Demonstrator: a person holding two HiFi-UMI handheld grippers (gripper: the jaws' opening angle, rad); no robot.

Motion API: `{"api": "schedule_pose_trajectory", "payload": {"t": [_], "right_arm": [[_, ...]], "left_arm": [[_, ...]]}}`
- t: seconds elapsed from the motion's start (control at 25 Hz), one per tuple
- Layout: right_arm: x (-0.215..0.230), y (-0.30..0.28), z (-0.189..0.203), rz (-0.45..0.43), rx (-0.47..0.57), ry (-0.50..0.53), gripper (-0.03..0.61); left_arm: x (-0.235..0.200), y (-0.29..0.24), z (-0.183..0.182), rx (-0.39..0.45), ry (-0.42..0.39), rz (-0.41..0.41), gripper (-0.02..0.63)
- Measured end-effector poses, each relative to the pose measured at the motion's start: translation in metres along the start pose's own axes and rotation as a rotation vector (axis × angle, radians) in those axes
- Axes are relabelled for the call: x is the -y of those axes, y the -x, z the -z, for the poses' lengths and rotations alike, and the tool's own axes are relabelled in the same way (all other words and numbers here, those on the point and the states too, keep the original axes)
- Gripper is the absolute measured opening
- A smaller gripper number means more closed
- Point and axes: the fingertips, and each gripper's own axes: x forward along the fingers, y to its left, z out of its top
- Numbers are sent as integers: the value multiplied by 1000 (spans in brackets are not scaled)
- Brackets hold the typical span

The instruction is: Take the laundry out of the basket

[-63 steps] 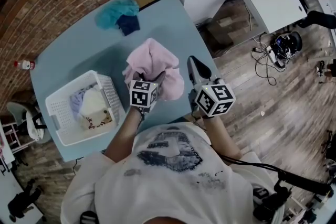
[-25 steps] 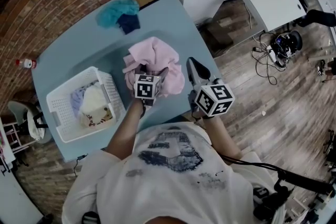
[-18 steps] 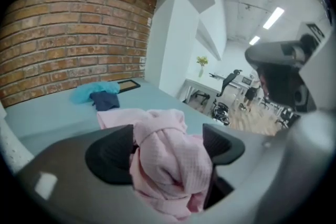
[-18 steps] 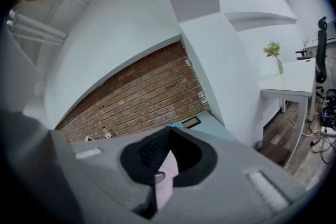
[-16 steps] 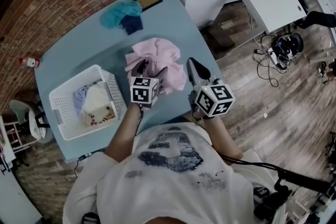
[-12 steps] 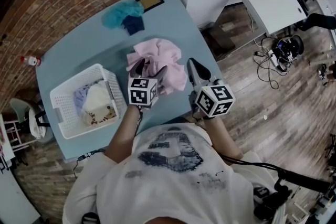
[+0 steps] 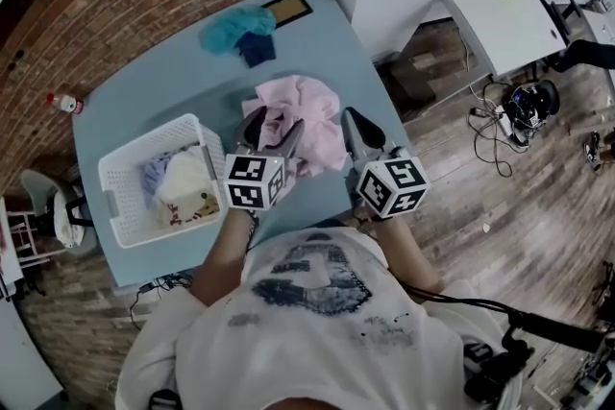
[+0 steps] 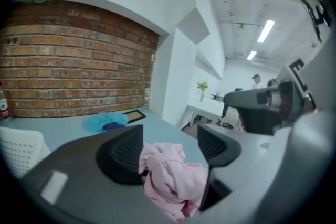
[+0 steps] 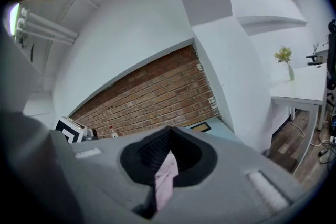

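A crumpled pink garment point(image 7: 306, 115) lies on the blue table point(image 7: 144, 96), right of the white basket point(image 7: 113, 180). The basket holds a cream item point(image 7: 183, 189) and a lavender one point(image 7: 157, 173). My left gripper point(image 7: 273, 132) hovers above the garment's near edge. Its jaws have just been closing but stand open. The garment point(image 8: 173, 176) shows in the gap below them, untouched by the pads. My right gripper point(image 7: 357, 132) sits at the garment's right edge. In its own view the right gripper point(image 9: 168, 136) has its pads together on a strip of pink cloth point(image 9: 167, 173).
A teal cloth point(image 7: 233, 26) and a dark blue one point(image 7: 257, 49) lie at the table's far side beside a flat dark frame point(image 7: 289, 10). A small bottle point(image 7: 64, 101) stands at the far left edge. Wooden floor and a white desk point(image 7: 500, 10) lie to the right.
My left gripper has risen off the pink garment and drawn back toward the person, its jaws a little narrower. The garment stays on the table. My right gripper has barely shifted.
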Motion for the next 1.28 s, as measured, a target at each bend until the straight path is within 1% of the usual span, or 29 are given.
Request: {"api": "schedule_pose_trajectory", "payload": {"t": [0.04,0.08,0.2,0.32,0.48,0.6,0.68,0.72,1.12,1.28], "right_arm": [[-2,-2,-1,-6,0,4,-3],[-4,-3,-1,-11,0,7,-2],[-7,-6,-1,-23,-4,11,-2],[-11,-8,-1,-31,-7,12,-3],[-15,-10,-1,-41,-7,13,-3],[-14,-10,0,-40,-9,10,-3],[-14,-10,0,-39,-10,10,-2],[-14,-10,1,-39,-10,10,-3],[-13,-10,1,-34,-11,8,-3],[-14,-11,2,-39,-16,7,-3]], "left_arm": [[-1,3,-3,18,1,-3,315],[-3,5,-6,36,2,-6,282],[-6,13,-13,79,4,-17,233],[-6,20,-21,117,16,-9,179],[-9,26,-24,135,-14,-36,105],[-10,27,-25,141,-37,-59,27],[-11,27,-24,139,-39,-61,-1],[-11,27,-23,137,-39,-62,-9],[-9,24,-19,120,-76,-54,-9],[-10,24,-17,113,-62,-46,-9]]}}
